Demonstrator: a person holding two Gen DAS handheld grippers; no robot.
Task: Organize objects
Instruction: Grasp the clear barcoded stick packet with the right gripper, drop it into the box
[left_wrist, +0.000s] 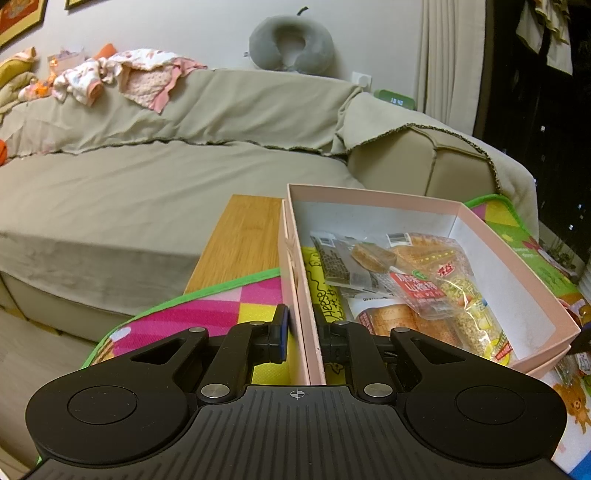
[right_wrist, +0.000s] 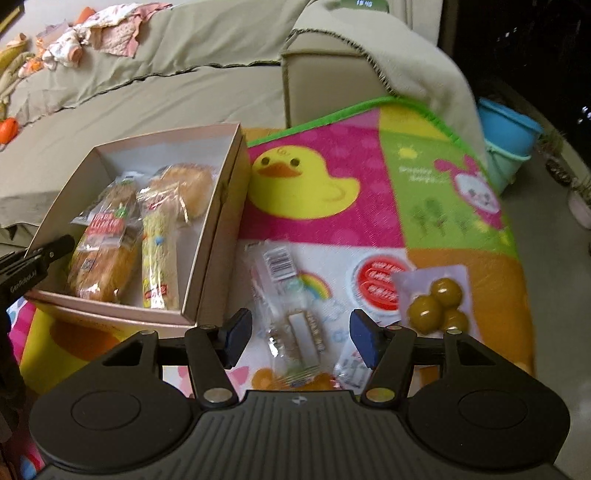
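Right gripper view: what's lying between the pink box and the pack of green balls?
In the right wrist view, a clear-wrapped snack packet and a round red-and-white pack lie on the mat between them.

The play mat (duck-printed) carries 1 pink box, 1 clear snack packet and 1 pouch of green balls.

Matt pink cardboard box holds glossy clear plastic snack packets.
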